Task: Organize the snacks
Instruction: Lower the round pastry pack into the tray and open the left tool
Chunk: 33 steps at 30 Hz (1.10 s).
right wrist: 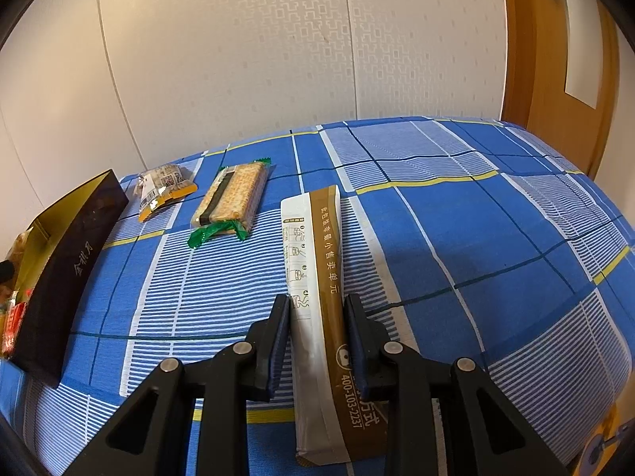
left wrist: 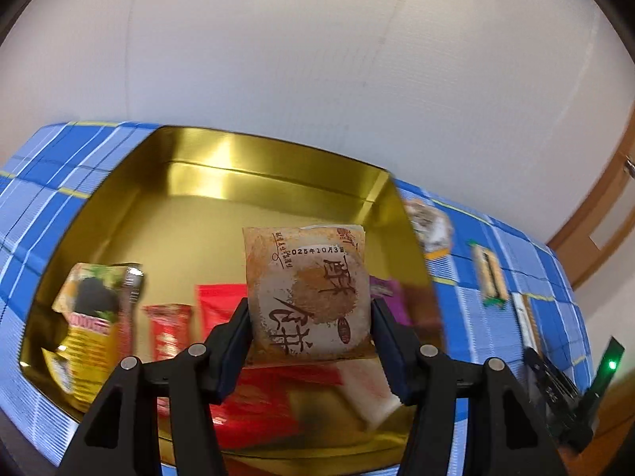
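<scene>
— Left gripper [left wrist: 309, 317]?
— Clamped on a tan pastry packet [left wrist: 307, 293], one pad pressed to each side edge, packet upright with brown calligraphy facing the camera. Held above the open gold tin [left wrist: 198, 182].
— Inside the tin?
— To the gripper's left, a yellow packet [left wrist: 89, 317] with a dark fruit picture, leaning against the tin wall. Nearer, between that and the left finger, a small red packet [left wrist: 166, 329]. Behind and beneath the held pastry, a larger red packet [left wrist: 218, 305]; to the right of it, a purple wrapper [left wrist: 391, 301], blurred. Under the fingers, a white packet [left wrist: 371, 388].
— Right gripper [right wrist: 317, 337]?
— Straddling a long brown-and-white sachet [right wrist: 317, 277] lying flat on the blue checked cloth [right wrist: 476, 238]. Fingers close on either side of it; cannot tell whether actually pressing or just beside.
— Ahead of that gripper?
— Forward and left, a cracker pack [right wrist: 230, 198] with green crimped ends. Farther left, a small orange-trimmed snack bag [right wrist: 164, 188]. At the far left, the tin's dark outer wall with gold lettering, red packets just showing inside.
</scene>
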{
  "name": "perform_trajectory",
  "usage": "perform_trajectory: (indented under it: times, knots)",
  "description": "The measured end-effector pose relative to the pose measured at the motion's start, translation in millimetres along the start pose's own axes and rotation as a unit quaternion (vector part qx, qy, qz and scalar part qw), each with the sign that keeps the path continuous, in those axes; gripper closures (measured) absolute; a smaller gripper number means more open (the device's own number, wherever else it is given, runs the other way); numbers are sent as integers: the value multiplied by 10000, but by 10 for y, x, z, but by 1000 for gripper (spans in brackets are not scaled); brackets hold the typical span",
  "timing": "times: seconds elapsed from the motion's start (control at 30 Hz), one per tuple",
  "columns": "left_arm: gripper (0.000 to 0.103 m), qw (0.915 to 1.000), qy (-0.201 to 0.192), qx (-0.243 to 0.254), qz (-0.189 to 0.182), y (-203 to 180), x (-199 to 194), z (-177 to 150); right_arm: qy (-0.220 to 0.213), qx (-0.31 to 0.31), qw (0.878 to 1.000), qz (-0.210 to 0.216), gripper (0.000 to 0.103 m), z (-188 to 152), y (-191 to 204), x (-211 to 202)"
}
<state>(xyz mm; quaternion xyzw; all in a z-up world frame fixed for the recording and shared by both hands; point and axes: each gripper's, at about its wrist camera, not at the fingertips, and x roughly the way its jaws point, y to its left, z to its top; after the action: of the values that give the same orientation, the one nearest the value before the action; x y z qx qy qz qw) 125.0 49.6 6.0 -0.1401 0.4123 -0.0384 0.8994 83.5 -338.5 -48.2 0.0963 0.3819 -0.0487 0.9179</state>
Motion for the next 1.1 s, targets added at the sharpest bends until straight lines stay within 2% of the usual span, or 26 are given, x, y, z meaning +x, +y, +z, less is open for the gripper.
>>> perform_trajectory:
  times: [0.23,0.73,0.93,1.1]
  knots:
    - [44,9989,171,-100,434,361,166,167,-15,-48,10000,-35,74,-8,11,-3]
    - [44,9938,555,-211,945,644,443,336,-33,-120,9999,-76,73,-15,27,3]
    - [44,9944,339,-148,985,597,317,363,-36,-134,9999,-81,72,-19,31,1]
    - [44,9963,99,-290,804,579,130,323,-40,-144,9998,-88,72,-17,30,-2]
